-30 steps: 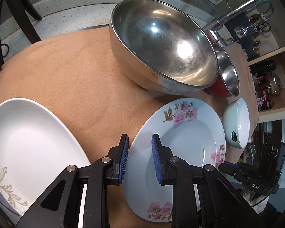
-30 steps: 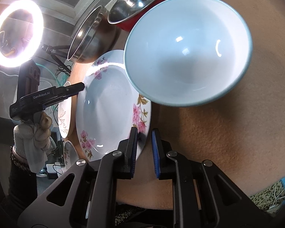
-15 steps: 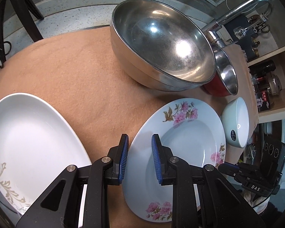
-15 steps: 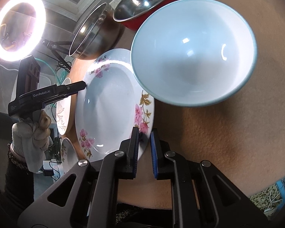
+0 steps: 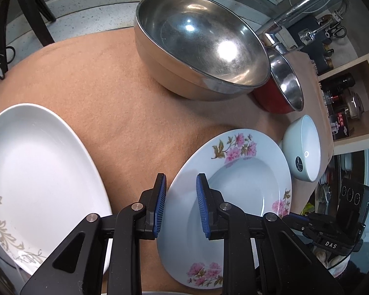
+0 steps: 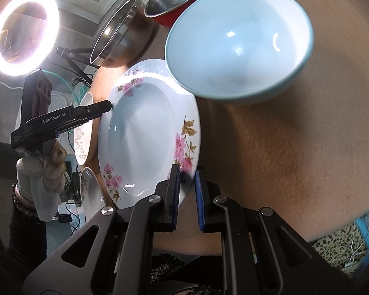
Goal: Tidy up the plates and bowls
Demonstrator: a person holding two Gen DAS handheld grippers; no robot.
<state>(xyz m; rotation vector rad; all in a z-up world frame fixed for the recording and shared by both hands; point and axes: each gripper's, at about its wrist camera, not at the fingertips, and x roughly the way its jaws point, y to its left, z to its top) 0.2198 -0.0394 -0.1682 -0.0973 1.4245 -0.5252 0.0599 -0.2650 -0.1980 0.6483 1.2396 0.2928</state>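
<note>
A floral plate point(image 5: 236, 196) lies on the brown cloth point(image 5: 98, 86) with a gripper on each side. My left gripper point(image 5: 180, 204) is shut on its left rim, the jaws a small gap apart around the edge. It also shows in the right wrist view, where the left gripper point(image 6: 107, 105) tip meets the floral plate point(image 6: 140, 132). My right gripper point(image 6: 187, 182) is shut on the opposite rim, by the pink flowers. A light blue bowl point(image 6: 238, 46) stands just beyond the plate. A white plate with a gold leaf pattern point(image 5: 37, 172) lies to the left.
A large steel bowl point(image 5: 204, 49) and a red bowl with a steel inside point(image 5: 283, 91) stand at the back, near a faucet point(image 5: 307, 2). Another floral plate point(image 6: 91, 194) sits past the table edge. A ring light point(image 6: 24, 32) glares on the left. A gloved hand point(image 6: 49, 167) holds the left gripper.
In the left wrist view the steel bowl and white plate have drifted slightly upward, while the floral plate keeps its place between the jaws. The blue bowl has shifted up in the right view.
</note>
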